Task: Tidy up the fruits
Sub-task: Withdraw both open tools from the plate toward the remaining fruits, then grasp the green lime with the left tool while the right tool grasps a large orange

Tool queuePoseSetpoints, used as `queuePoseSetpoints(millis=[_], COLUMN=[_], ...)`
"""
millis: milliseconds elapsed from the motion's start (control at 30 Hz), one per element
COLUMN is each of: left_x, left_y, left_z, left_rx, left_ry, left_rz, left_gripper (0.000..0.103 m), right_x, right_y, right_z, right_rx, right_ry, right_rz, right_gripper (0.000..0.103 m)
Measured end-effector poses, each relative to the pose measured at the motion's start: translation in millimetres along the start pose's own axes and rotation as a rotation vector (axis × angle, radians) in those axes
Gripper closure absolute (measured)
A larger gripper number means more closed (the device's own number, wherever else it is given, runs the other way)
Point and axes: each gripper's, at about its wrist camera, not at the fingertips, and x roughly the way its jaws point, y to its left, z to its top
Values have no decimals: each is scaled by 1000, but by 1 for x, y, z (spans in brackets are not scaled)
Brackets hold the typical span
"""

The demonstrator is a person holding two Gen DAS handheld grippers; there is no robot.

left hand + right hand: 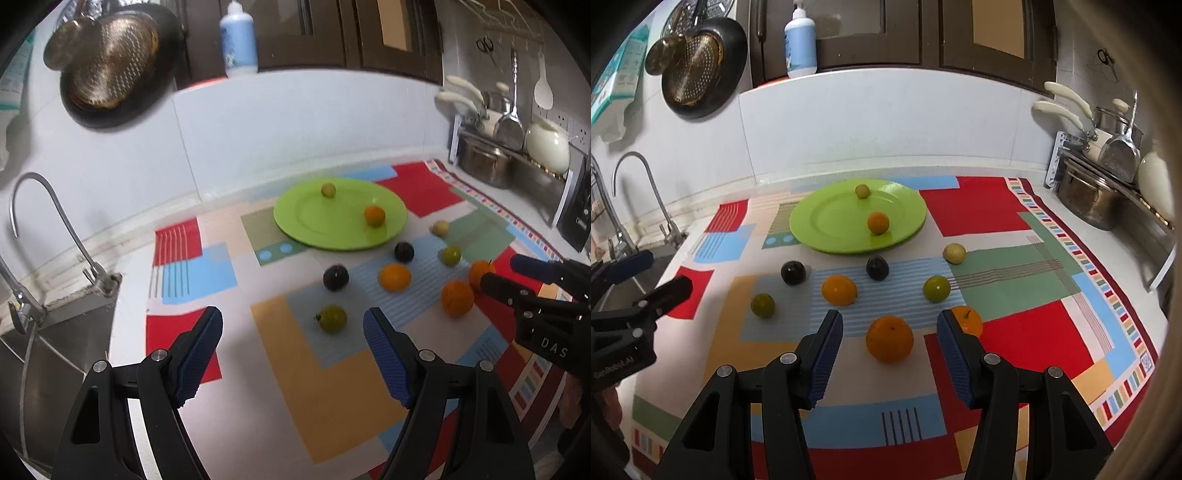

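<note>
A green plate [827, 221] at the back of the patchwork cloth holds a small green fruit [862, 191] and a small orange one [878, 222]. Several loose fruits lie in front of it: oranges, dark plums, green limes, a pale yellow fruit [954, 253]. My right gripper [890, 332] is open, its jaws on either side of a large orange [889, 339]. My left gripper [293, 325] is open and empty, with a green lime [332, 318] just ahead between its jaws. The plate also shows in the left wrist view [317, 229].
A sink [55, 354] with a tap [40, 229] lies at the left. Pots and utensils on a rack [1100, 192] stand at the right. A pan and strainer [698, 70] hang on the back wall. A soap bottle [800, 44] stands on the ledge.
</note>
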Motion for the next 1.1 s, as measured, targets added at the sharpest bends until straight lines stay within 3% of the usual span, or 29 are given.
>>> queuePoseSetpoints(millis=[467,700,1100], left_x=[53,76,99], left_y=[-9,-14,-23], left_z=[-11,-10,-2], left_rx=[44,48,43], left_ry=[113,163,187], left_rz=[-83,-135,-158], left_gripper=[25,44,62], right_x=[40,55,71], right_y=[-5,-6,-10], right_z=[-14,-17,-16], right_rx=[22,27,32], right_ry=[128,170,199], right_rz=[26,37,66], right_gripper=[49,49,58])
